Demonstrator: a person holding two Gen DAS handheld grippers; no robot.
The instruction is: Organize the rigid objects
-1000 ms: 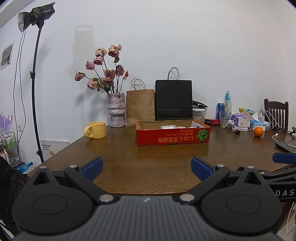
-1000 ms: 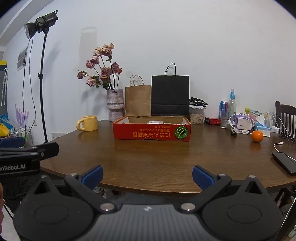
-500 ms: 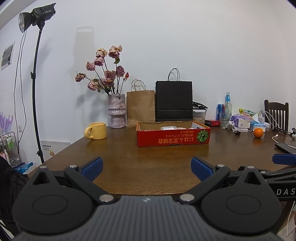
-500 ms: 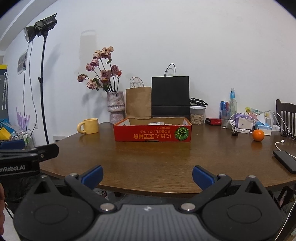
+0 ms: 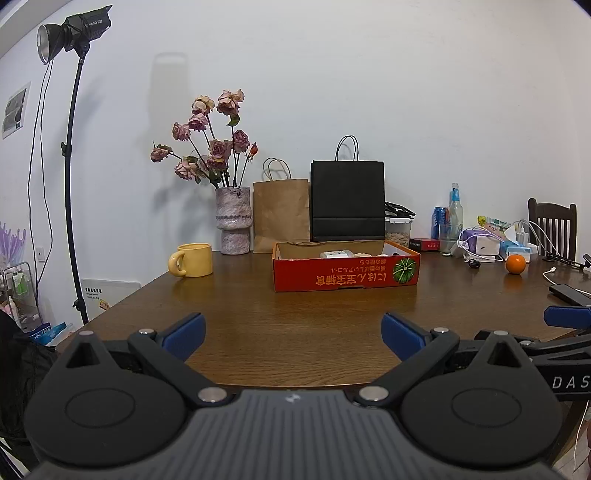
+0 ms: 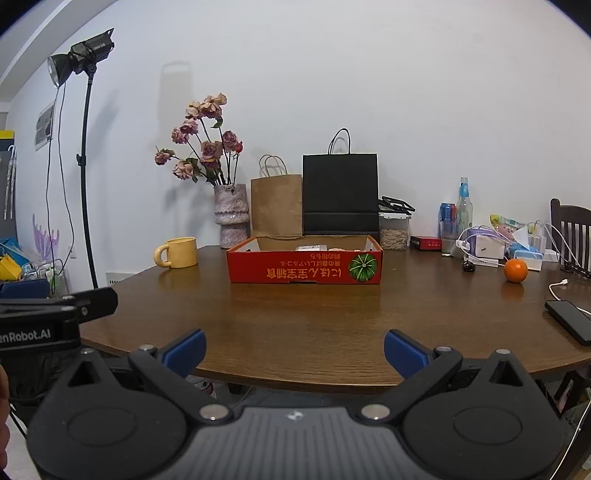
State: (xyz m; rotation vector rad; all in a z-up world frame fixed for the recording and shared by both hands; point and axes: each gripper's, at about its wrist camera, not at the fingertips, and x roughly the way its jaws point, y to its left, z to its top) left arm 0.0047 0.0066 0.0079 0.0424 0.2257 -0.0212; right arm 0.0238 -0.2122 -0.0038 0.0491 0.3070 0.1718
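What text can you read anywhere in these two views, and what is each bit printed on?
"DAS": on the right gripper's body, cut off by the frame edge.
"enRobot.AI": on the left gripper's body, first letters cut off.
Red box: yellow East Asian characters printed upside down beside a green pumpkin picture; not legible.
Studio light: small white marking, too small.
Blue can, small red box, wall poster: too blurred.

Place: we take this for a lived-in home room set up for recording.
Furniture: we see a round wooden tabletop point(image 6: 314, 325) and a dark wooden chair point(image 5: 552, 227).
Homely things: we note dried roses in a vase point(image 5: 233, 225), a yellow mug point(image 5: 192, 259), paper bags point(image 6: 277, 205) and an orange point(image 6: 515, 270).
Recording gear: we spot a studio light on a stand point(image 5: 74, 31).
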